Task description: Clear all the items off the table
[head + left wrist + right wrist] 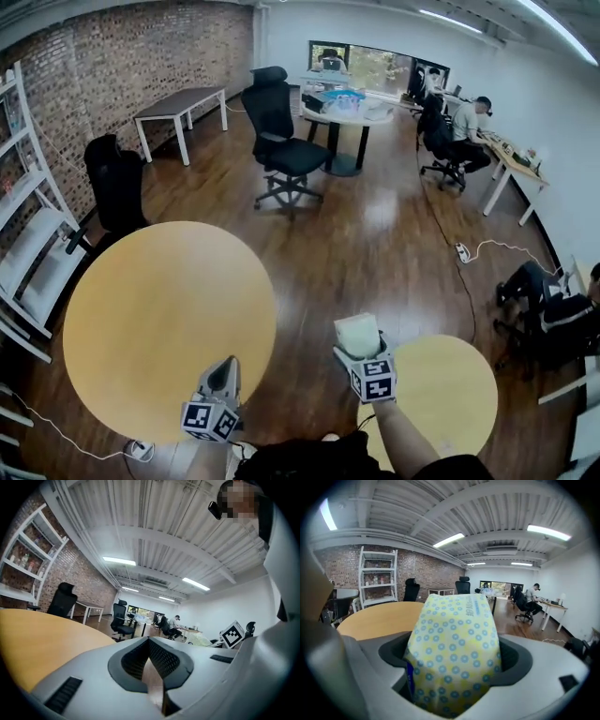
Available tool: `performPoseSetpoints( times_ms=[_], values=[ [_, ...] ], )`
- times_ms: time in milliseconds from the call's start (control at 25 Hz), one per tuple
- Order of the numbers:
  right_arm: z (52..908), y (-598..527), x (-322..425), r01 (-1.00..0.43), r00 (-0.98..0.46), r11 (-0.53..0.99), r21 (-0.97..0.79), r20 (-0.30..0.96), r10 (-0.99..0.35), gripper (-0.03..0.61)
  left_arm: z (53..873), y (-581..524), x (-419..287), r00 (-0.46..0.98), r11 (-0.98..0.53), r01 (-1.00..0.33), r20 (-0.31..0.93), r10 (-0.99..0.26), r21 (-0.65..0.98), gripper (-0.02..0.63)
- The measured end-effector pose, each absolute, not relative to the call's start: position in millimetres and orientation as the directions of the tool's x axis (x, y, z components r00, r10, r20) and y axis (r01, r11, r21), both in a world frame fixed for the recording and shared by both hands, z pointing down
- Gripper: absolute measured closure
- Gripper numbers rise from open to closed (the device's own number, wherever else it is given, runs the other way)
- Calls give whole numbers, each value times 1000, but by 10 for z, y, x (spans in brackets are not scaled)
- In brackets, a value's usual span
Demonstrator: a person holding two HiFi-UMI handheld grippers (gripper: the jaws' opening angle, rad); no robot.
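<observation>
My right gripper (358,336) is shut on a soft tissue pack (452,648), pale yellow with blue dots. The pack fills the space between the jaws and sticks out past them. In the head view the tissue pack (357,335) hangs over the wooden floor, between the large round wooden table (169,319) on the left and the smaller round table (450,394) on the right. My left gripper (223,370) is at the near edge of the large table. Its jaws meet at the tips with nothing between them. The large table's top (33,639) is bare.
A white shelf unit (28,234) stands at the left wall with a black chair (117,183) beside it. An office chair (281,141) and a far round table (342,117) with things on it are ahead. A power strip (463,251) and cable lie on the floor. A person (469,131) sits at a desk.
</observation>
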State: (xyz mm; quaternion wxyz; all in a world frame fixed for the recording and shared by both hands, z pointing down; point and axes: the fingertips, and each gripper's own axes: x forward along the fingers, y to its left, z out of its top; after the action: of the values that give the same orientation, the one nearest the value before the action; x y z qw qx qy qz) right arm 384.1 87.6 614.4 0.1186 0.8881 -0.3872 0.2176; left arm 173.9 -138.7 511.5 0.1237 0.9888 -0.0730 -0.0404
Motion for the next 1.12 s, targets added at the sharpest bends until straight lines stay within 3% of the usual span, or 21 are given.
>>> performPoseSetpoints(
  times_ms=[200, 360, 640, 800, 1120],
  values=[
    [6200, 2094, 4050, -573, 729, -819, 16, 467, -501, 71, 5130, -602, 2472, 997, -969, 60, -58, 47, 239, 623],
    [6270, 3176, 3943, -360, 820, -933, -9, 474, -321, 70, 5208, 201, 2976, 962, -936, 270, -26, 271, 225, 623],
    [6391, 4293, 3457, -39, 867, -999, -29, 496, -48, 69, 5391, 1000, 3465, 840, -819, 528, 8, 543, 224, 623],
    [6376, 4381, 3240, 46, 871, -998, -44, 491, 19, 69, 5455, 1130, 3547, 789, -772, 594, 25, 614, 228, 623],
    [6759, 4349, 3138, 45, 817, -998, -51, 576, 7, 69, 5681, 1266, 3593, 766, -760, 600, 94, 636, 252, 623]
  ],
)
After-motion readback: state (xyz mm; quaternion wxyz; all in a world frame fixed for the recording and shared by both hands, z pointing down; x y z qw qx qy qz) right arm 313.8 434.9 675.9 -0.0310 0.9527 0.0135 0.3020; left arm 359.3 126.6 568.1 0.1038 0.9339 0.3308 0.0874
